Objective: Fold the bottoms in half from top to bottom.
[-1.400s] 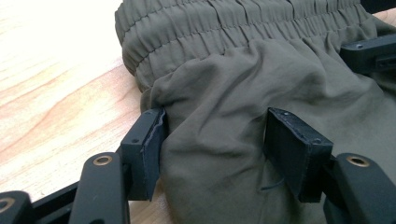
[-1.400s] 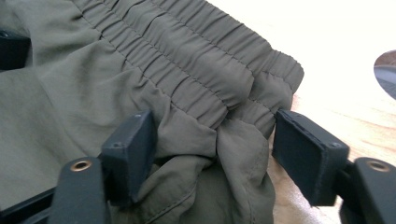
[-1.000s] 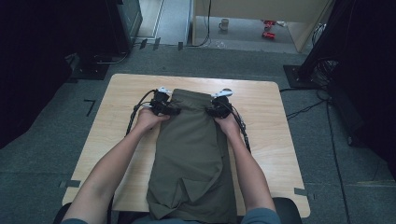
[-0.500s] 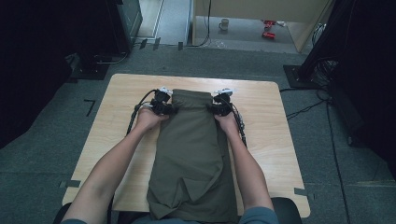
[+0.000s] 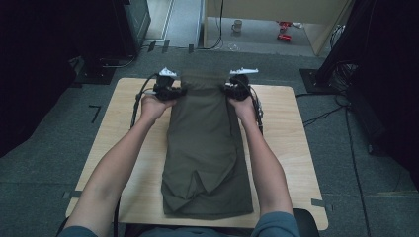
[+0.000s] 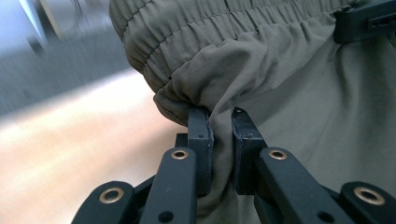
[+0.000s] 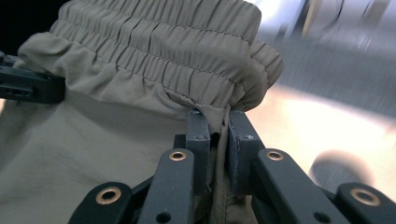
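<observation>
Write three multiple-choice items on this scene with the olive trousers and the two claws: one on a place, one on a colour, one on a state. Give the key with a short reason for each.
1. Where on the trousers do the two claws grip?
A. at the leg hems
B. at the two ends of the elastic waistband
C. at mid-leg

2. What colour are the trousers?
A. olive green
B. red
C. white

3. How do the jaws of the left claw stand?
A. wide open, nothing between them
B. open over the bare table
C. shut on a pinch of cloth

Key:
1 B: both gripper views show the gathered waistband just above the jaws, and in the high view the left claw and right claw sit at the far corners.
2 A: the fabric is olive in every view.
3 C: cloth is squeezed between the pads; the right claw grips likewise.
</observation>
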Tool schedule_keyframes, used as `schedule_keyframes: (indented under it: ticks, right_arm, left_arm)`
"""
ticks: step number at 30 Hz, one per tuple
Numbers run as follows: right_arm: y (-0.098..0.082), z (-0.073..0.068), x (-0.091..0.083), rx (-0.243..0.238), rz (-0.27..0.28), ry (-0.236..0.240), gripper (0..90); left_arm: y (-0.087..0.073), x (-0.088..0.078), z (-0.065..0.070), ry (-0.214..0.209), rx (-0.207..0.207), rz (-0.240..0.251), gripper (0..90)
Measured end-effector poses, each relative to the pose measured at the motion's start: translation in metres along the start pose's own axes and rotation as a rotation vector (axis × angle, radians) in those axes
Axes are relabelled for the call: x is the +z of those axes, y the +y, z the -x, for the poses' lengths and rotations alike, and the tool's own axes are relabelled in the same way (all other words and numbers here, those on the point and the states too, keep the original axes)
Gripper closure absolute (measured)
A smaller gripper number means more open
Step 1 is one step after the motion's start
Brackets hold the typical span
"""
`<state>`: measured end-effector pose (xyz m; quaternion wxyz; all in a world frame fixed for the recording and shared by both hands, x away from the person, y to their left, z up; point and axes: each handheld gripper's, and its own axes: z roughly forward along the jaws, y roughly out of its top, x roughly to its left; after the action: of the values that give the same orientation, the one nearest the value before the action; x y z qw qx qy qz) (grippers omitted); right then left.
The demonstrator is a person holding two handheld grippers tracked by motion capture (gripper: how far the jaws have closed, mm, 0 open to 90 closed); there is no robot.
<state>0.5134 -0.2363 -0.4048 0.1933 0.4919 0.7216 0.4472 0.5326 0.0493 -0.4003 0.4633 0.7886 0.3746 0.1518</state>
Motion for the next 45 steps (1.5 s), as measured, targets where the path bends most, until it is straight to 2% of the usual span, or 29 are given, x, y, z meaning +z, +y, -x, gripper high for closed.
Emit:
schedule_keyframes:
  ticks: [2, 4, 5, 8, 10, 15, 20, 25, 29, 34, 37, 42, 45]
  right_arm:
    - [0.017, -0.007, -0.017, -0.054, 0.119, -0.015, 81.5]
    - [0.024, -0.012, -0.028, -0.121, 0.187, -0.046, 81.1]
    - [0.024, -0.013, -0.030, -0.133, 0.187, -0.048, 80.8]
    - [0.014, -0.010, -0.027, -0.102, 0.116, -0.024, 80.6]
    - [0.000, -0.008, -0.027, -0.088, 0.094, -0.008, 80.7]
    - [-0.024, -0.006, -0.028, -0.069, 0.035, 0.022, 80.5]
    - [-0.039, -0.007, -0.036, -0.072, 0.006, 0.050, 80.5]
    - [-0.049, -0.016, -0.047, -0.108, -0.008, 0.060, 80.2]
    - [-0.057, -0.020, -0.057, -0.104, -0.011, 0.085, 79.8]
    - [-0.072, -0.027, -0.066, -0.129, -0.028, 0.100, 79.3]
    - [-0.079, -0.031, -0.070, -0.139, -0.038, 0.107, 79.0]
    - [-0.096, -0.033, -0.072, -0.158, -0.064, 0.111, 78.4]
    - [-0.108, -0.033, -0.070, -0.153, -0.089, 0.122, 78.0]
  left_arm:
    - [0.016, -0.014, 0.003, 0.004, 0.030, 0.088, 82.0]
    - [0.023, -0.023, 0.006, 0.010, 0.072, 0.106, 82.0]
    - [0.023, -0.024, 0.009, 0.015, 0.089, 0.092, 82.0]
    - [0.012, -0.022, 0.013, 0.005, 0.105, 0.052, 81.9]
    - [0.001, -0.021, 0.017, -0.011, 0.106, 0.034, 81.9]
    - [-0.016, -0.022, 0.027, -0.043, 0.118, -0.011, 81.9]
    - [-0.031, -0.031, 0.037, -0.076, 0.129, -0.029, 81.7]
    - [-0.041, -0.041, 0.045, -0.087, 0.137, -0.038, 81.7]
    - [-0.051, -0.051, 0.055, -0.094, 0.146, -0.033, 81.6]
    - [-0.066, -0.061, 0.066, -0.102, 0.158, -0.040, 81.5]
    - [-0.075, -0.067, 0.074, -0.096, 0.169, -0.044, 81.4]
    - [-0.089, -0.071, 0.087, -0.094, 0.214, -0.061, 81.1]
    - [-0.098, -0.070, 0.091, -0.105, 0.217, -0.085, 80.8]
